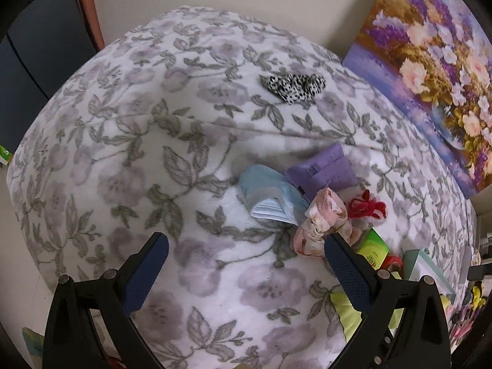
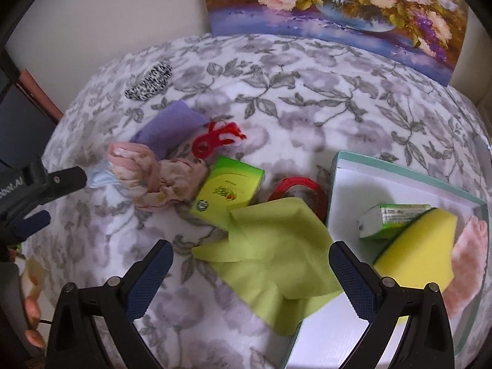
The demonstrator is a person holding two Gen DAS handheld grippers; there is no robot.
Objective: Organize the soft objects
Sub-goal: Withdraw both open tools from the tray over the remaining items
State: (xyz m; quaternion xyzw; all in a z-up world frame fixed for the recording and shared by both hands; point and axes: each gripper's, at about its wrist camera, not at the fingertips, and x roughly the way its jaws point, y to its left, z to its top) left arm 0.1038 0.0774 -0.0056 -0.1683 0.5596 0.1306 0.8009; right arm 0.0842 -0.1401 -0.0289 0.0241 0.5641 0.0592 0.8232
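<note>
My left gripper (image 1: 246,253) is open and empty above the floral blanket (image 1: 123,153), short of a blue face mask (image 1: 270,193) and a pink floral scrunchie (image 1: 323,224). A black-and-white spotted scrunchie (image 1: 292,87) lies farther back. My right gripper (image 2: 250,264) is open and empty over a lime-green cloth (image 2: 276,258) that hangs over the edge of a teal-rimmed white box (image 2: 344,181). In the box lie a yellow sponge (image 2: 421,249), a pink fluffy item (image 2: 470,261) and a green-white packet (image 2: 390,220). The pink scrunchie also shows in the right wrist view (image 2: 147,178).
A purple packet (image 2: 172,127), a red pipe-cleaner figure (image 2: 215,141), a green carton (image 2: 227,190) and a red tape roll (image 2: 301,190) lie among the soft items. A flower painting (image 2: 338,9) leans at the back. The left gripper shows at the left (image 2: 33,200).
</note>
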